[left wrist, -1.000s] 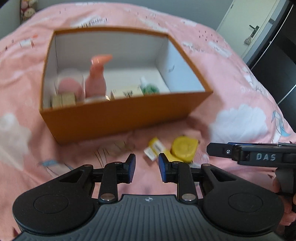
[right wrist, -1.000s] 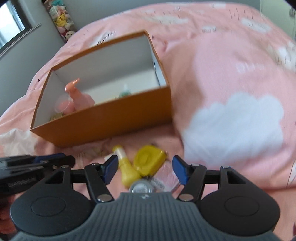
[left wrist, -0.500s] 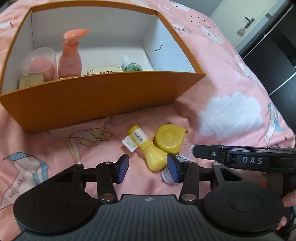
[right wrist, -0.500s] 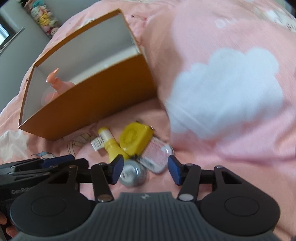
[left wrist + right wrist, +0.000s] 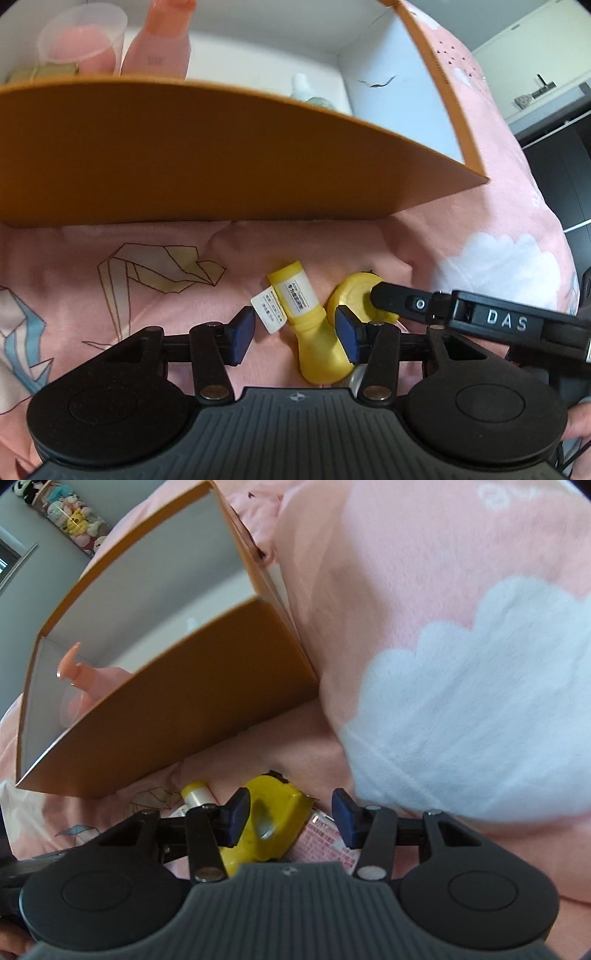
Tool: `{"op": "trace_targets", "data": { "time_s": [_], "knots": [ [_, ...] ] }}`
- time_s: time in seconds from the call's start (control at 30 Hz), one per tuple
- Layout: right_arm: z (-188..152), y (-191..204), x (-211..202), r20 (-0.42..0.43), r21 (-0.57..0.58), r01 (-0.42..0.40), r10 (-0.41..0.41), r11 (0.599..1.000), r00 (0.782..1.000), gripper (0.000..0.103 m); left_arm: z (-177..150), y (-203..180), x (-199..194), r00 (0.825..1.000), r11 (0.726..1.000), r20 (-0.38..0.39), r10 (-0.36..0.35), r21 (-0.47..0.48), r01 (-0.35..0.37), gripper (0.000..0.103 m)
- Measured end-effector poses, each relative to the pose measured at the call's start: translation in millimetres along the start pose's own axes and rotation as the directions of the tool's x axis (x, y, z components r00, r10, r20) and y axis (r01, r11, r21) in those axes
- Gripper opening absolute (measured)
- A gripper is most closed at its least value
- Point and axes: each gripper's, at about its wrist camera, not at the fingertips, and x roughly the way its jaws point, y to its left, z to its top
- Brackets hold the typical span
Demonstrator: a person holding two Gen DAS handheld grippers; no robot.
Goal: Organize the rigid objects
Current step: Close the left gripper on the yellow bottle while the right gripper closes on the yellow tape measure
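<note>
A yellow bottle (image 5: 308,325) with a white label lies on the pink blanket (image 5: 122,295), in front of the orange box (image 5: 221,155). My left gripper (image 5: 294,329) is low over it and open, one pad on each side of the bottle. Beside it lies a yellow tape measure (image 5: 275,814). My right gripper (image 5: 291,812) straddles the tape measure and its jaws are closing. The left pad is close to the tape measure, and the right pad is still clear of it. In the left wrist view a right gripper finger (image 5: 391,297) lies over the tape measure (image 5: 352,293).
The box holds a pink pump bottle (image 5: 159,48), a clear cup (image 5: 81,40), a small white-capped bottle (image 5: 304,88) and small gold boxes (image 5: 44,72). A pink-labelled flat packet (image 5: 323,840) lies under the right gripper. A raised blanket fold (image 5: 461,701) is on the right.
Both grippers dropped toward the items in front of the box. The left jaws widened from nearly shut and now flank the bottle. The right jaws narrowed around the tape measure.
</note>
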Motion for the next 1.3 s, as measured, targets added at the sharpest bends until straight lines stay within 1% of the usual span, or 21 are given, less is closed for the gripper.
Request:
{"op": "trace_targets", "data": {
  "time_s": [0.1,0.23,0.33,0.37,0.4,0.53,0.57,0.63,0.67,0.7,0.8,0.87,0.93,0.97,1.0,1.07,1.1,1.17,1.23,1.3],
  "knots": [
    [1,-5,9,-0.021,0.020,-0.023,0.023,1.000,0.999,0.047,3,2,7,1.000,1.000,-0.002,-0.026,-0.017,0.026,0.055],
    [3,-11,15,-0.028,0.049,-0.049,0.051,0.998,0.998,0.047,6,1,14,1.000,1.000,0.007,-0.021,-0.010,0.021,0.051],
    [4,-15,22,-0.034,0.058,-0.058,0.060,0.997,0.998,0.048,8,4,17,1.000,1.000,0.014,-0.020,-0.015,0.020,0.044],
    [5,-15,23,-0.035,0.059,-0.060,0.062,0.996,0.997,0.048,8,5,18,1.000,1.000,0.012,-0.010,-0.016,0.010,0.039],
    [4,-14,24,-0.036,0.057,-0.060,0.062,0.997,0.997,0.049,8,6,18,1.000,1.000,0.009,-0.010,-0.017,0.011,0.036],
    [5,-13,26,-0.033,0.042,-0.065,0.067,0.997,0.997,0.048,5,4,10,0.999,1.000,0.026,-0.018,0.005,0.018,0.033],
    [4,-12,25,-0.027,0.037,-0.065,0.066,0.997,0.997,0.047,5,2,7,0.999,1.000,0.038,-0.013,0.019,0.012,0.031],
    [-1,-9,19,-0.010,0.015,-0.062,0.062,0.998,0.998,0.040,2,-2,-3,0.998,0.998,0.066,-0.002,0.060,-0.002,0.030],
    [-2,-4,16,0.004,-0.007,-0.057,0.057,0.998,0.998,0.032,1,-4,-9,0.997,0.997,0.079,0.001,0.078,-0.007,0.029],
    [-3,-1,13,0.010,-0.029,-0.056,0.056,0.998,0.998,0.028,0,-5,-14,0.996,0.996,0.088,0.000,0.094,-0.008,0.027],
    [-11,11,8,0.006,-0.081,-0.060,0.060,0.995,0.998,0.027,-4,-9,-28,0.994,0.990,0.111,0.012,0.138,-0.028,0.026],
    [-13,15,9,-0.009,-0.095,-0.074,0.073,0.993,0.997,0.028,-8,-11,-38,0.991,0.984,0.129,0.020,0.175,-0.043,0.026],
    [-15,16,13,-0.037,-0.097,-0.082,0.079,0.992,0.996,0.030,-11,-11,-46,0.990,0.979,0.137,0.037,0.192,-0.063,0.025],
    [-16,17,16,-0.055,-0.103,-0.076,0.070,0.992,0.996,0.033,-13,-10,-50,0.989,0.978,0.143,0.042,0.196,-0.070,0.025],
    [-17,19,20,-0.074,-0.115,-0.069,0.061,0.991,0.995,0.039,-15,-9,-53,0.988,0.977,0.147,0.047,0.200,-0.076,0.025],
    [-22,24,28,-0.109,-0.147,-0.060,0.044,0.987,0.993,0.045,-17,-6,-57,0.987,0.977,0.150,0.054,0.199,-0.084,0.025],
    [-24,27,31,-0.117,-0.165,-0.055,0.036,0.985,0.993,0.048,-18,-4,-59,0.987,0.978,0.148,0.057,0.192,-0.085,0.025],
    [-27,35,35,-0.112,-0.194,-0.041,0.019,0.980,0.994,0.049,-19,0,-57,0.989,0.981,0.139,0.058,0.175,-0.082,0.025],
    [-26,34,33,-0.104,-0.198,-0.033,0.013,0.980,0.994,0.045,-21,0,-57,0.989,0.981,0.139,0.058,0.176,-0.082,0.025],
    [-26,33,26,-0.094,-0.191,-0.030,0.013,0.981,0.996,0.033,-23,-1,-56,0.988,0.980,0.140,0.057,0.181,-0.083,0.025]
  ]
}}
